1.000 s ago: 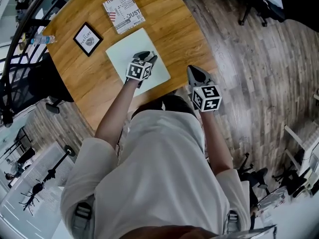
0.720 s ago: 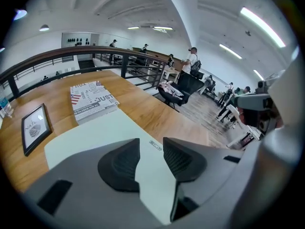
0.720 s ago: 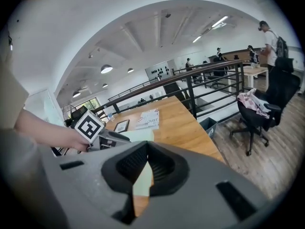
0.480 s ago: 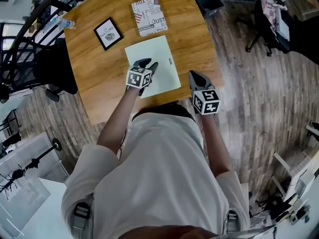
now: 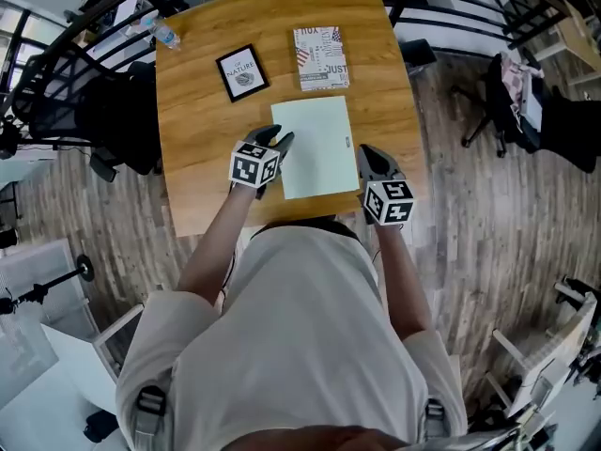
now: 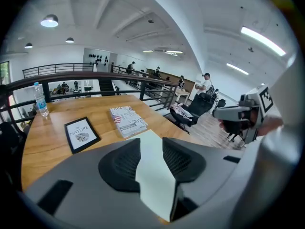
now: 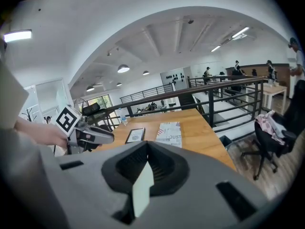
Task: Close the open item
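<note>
Tabletop scene near the end of a closing task. Pale green folder point(image 5: 315, 148) flat on the wooden table point(image 5: 197, 158), near its front edge, cover down and edges lined up; reads as closed, with no raised flap or gap visible in the head view. Small dark clasp point(image 5: 347, 144) at the middle of the folder's right edge; too small to tell whether fastened.

Left gripper point(image 5: 277, 137) over the folder's left edge, jaws well apart and just now closing a little. Nothing pinched between them: green surface seen through the gap in the left gripper view, lying below rather than held. Contact with the cover not confirmable.

Right gripper point(image 5: 364, 150) just beside the folder's right edge, close to the clasp. Tips drawn together in the right gripper view, only a thin sliver of green showing behind them; nothing gripped.

Behind the folder, well apart from it: framed picture point(image 5: 242, 72), printed book point(image 5: 321, 58), and a water bottle point(image 5: 164, 34) at the far left corner. None of these open, none in the way.

Judgement: main step apparently complete, since the cover lies shut. Possibly left: pressing the cover flat, securing the clasp if loose, then clearing both tools from the table.
</note>
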Demonstrator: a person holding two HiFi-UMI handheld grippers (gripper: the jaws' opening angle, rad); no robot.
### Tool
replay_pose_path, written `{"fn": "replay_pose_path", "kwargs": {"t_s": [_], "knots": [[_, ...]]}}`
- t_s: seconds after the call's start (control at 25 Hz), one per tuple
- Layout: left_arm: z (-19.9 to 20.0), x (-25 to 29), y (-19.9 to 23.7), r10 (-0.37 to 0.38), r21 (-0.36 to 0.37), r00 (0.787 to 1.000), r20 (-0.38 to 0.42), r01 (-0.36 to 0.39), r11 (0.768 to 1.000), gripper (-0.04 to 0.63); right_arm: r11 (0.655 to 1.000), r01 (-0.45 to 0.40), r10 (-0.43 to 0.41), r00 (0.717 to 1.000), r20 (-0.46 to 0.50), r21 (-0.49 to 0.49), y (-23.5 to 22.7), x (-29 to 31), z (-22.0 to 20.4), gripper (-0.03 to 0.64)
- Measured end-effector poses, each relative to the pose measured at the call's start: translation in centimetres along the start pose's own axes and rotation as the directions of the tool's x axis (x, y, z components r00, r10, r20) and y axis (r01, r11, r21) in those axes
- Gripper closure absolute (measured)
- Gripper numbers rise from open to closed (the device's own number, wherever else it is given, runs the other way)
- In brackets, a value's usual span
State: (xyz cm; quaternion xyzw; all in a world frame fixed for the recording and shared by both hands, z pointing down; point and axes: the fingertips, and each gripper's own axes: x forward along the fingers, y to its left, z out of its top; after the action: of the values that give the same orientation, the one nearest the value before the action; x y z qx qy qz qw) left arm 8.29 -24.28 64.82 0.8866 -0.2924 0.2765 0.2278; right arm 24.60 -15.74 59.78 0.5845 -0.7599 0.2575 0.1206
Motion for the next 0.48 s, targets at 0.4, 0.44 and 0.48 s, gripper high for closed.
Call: {"fn": "replay_pose_path", "kwargs": {"t_s": [0.4, 0.44, 0.48], "knots": [[2.0, -11.1, 5.7, 0.128, -0.042, 0.981, 0.146, -0.123, 0.992, 0.456, 0.995, -0.048, 0.053, 0.997, 0.049, -0.091, 6.8, 1.6, 5.0, 0.614], [2.2, -12.2, 6.1, 0.142, -0.047, 0.976, 0.163, -0.136, 0.990, 0.456, 0.994, -0.056, 0.061, 0.997, 0.048, -0.099, 7.5, 1.7, 5.3, 0.614], [2.5, -13.3, 6.4, 0.156, -0.054, 0.971, 0.181, -0.149, 0.987, 0.456, 0.992, -0.065, 0.070, 0.996, 0.048, -0.107, 8.2, 1.7, 5.6, 0.614]]}}
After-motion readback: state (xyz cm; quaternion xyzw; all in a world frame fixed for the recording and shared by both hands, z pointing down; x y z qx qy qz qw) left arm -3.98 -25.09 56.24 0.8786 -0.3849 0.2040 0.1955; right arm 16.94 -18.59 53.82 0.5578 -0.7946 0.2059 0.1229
